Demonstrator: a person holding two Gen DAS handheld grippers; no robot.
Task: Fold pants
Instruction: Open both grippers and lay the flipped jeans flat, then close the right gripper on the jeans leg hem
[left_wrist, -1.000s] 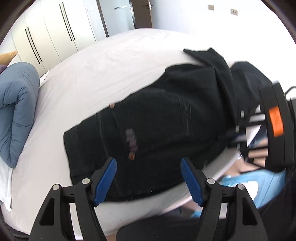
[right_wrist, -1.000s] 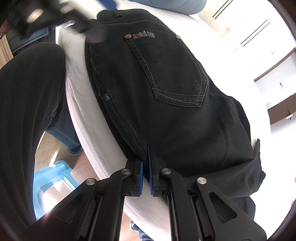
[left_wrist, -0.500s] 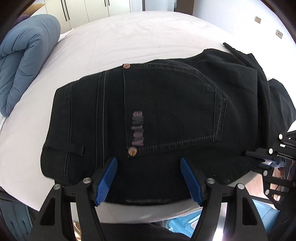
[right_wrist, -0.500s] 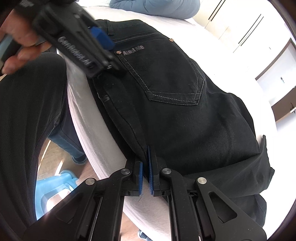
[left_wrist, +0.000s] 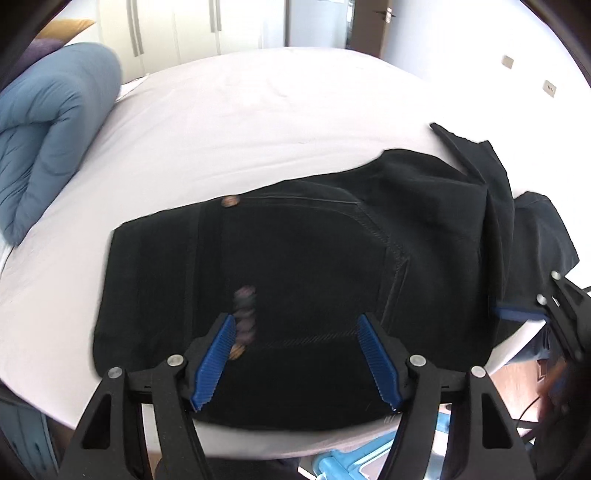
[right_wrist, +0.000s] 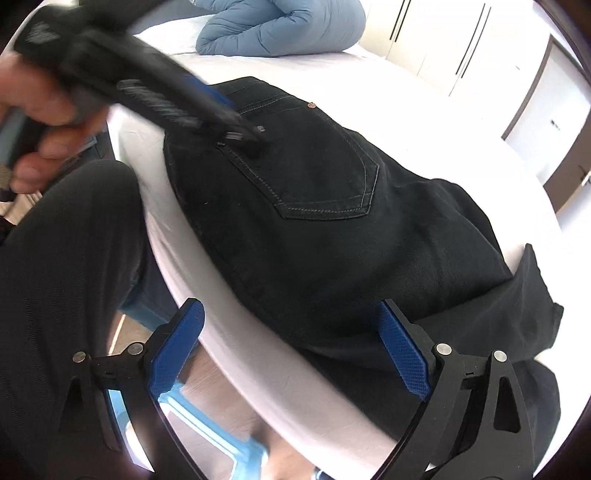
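Black jeans (left_wrist: 314, 273) lie folded on the white bed (left_wrist: 240, 125), back pocket up, near the bed's front edge; they also show in the right wrist view (right_wrist: 332, 229). My left gripper (left_wrist: 295, 354) is open and empty, its blue pads just above the waistband side of the jeans; it shows blurred in the right wrist view (right_wrist: 207, 110). My right gripper (right_wrist: 288, 350) is open and empty over the near edge of the jeans and the bed edge; it shows at the right rim of the left wrist view (left_wrist: 524, 314).
A rolled blue duvet (left_wrist: 48, 140) lies at the far left of the bed. White wardrobes (left_wrist: 177, 29) and a door stand behind. A blue plastic stool (right_wrist: 207, 421) stands on the floor by the bed edge. The person's black-trousered leg (right_wrist: 66, 277) is close.
My right gripper has opened and let go of the jeans' edge. My left gripper has moved forward over the jeans, still open.
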